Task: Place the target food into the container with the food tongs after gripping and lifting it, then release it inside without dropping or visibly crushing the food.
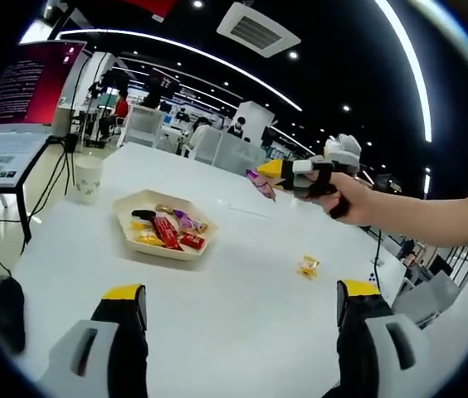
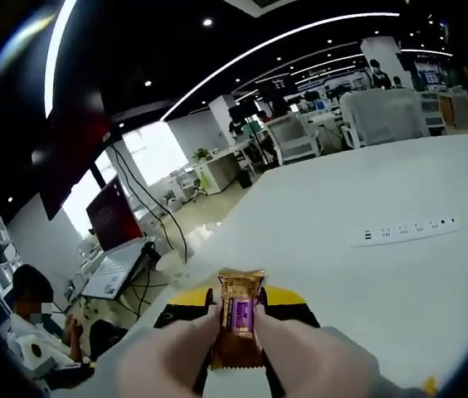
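Near the middle of the white table (image 1: 242, 307), in the left gripper view, a hexagonal tray (image 1: 165, 225) is holding wrapped sweets, their print too small to read. A paper cup (image 1: 87, 177) is standing toward the table's far left edge, and a small yellow candy (image 1: 307, 266) is lying alone between the tray and the right edge. The left gripper (image 1: 242, 300) is hovering low over the near edge, jaws wide apart and touching nothing. Coming in from the right, a hand (image 1: 358, 199) is holding the right gripper (image 1: 280, 176) level above the table, clamped on a purple-and-gold candy (image 1: 262, 184).

Low in the right gripper view, that gripper (image 2: 238, 319) is pinching the candy (image 2: 237, 327) upright; its wrapper writing is unreadable. A white power strip (image 2: 404, 231) is lying toward the table's (image 2: 367, 199) right side.
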{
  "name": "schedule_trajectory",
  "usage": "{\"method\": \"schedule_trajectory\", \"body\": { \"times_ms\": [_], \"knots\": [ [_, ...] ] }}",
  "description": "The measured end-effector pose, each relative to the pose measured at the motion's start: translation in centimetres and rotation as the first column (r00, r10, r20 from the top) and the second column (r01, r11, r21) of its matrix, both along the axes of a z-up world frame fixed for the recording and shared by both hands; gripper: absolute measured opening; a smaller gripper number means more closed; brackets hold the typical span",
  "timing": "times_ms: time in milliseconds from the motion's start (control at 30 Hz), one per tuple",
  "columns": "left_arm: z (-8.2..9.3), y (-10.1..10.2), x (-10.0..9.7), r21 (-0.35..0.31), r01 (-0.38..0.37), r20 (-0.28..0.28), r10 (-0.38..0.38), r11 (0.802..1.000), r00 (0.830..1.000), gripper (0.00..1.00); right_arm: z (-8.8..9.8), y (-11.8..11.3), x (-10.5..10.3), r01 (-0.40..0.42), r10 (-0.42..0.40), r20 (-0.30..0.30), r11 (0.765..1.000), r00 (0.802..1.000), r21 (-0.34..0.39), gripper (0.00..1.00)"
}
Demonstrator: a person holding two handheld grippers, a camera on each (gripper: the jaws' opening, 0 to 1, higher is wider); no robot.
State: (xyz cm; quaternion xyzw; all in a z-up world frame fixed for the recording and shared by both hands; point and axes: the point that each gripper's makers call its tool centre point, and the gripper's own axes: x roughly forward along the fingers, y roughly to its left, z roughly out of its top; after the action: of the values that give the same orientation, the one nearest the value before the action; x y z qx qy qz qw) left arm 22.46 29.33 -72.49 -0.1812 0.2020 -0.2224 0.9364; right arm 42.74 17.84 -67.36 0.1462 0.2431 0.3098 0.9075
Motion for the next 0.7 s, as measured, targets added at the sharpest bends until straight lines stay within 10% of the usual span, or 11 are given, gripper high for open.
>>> {"method": "schedule_trajectory", "body": {
  "times_ms": [200, 700],
  "knots": [
    [2.0, -0.2, -0.1, -0.06, -0.003, 0.042, 0.005, 0.998, 0.999, 0.97, 0.8, 0.8, -0.5, -0.003, 0.003, 0.005, 1.0, 1.0, 0.004, 0.22],
    [0.3, -1.3, -1.0, -0.022, 0.006, 0.028, -0.005, 1.0, 1.0, 0.99, 1.5, 2.0, 0.6, -0.103, 0.106, 0.048, 0.993, 0.993, -0.057, 0.22]
  ]
}}
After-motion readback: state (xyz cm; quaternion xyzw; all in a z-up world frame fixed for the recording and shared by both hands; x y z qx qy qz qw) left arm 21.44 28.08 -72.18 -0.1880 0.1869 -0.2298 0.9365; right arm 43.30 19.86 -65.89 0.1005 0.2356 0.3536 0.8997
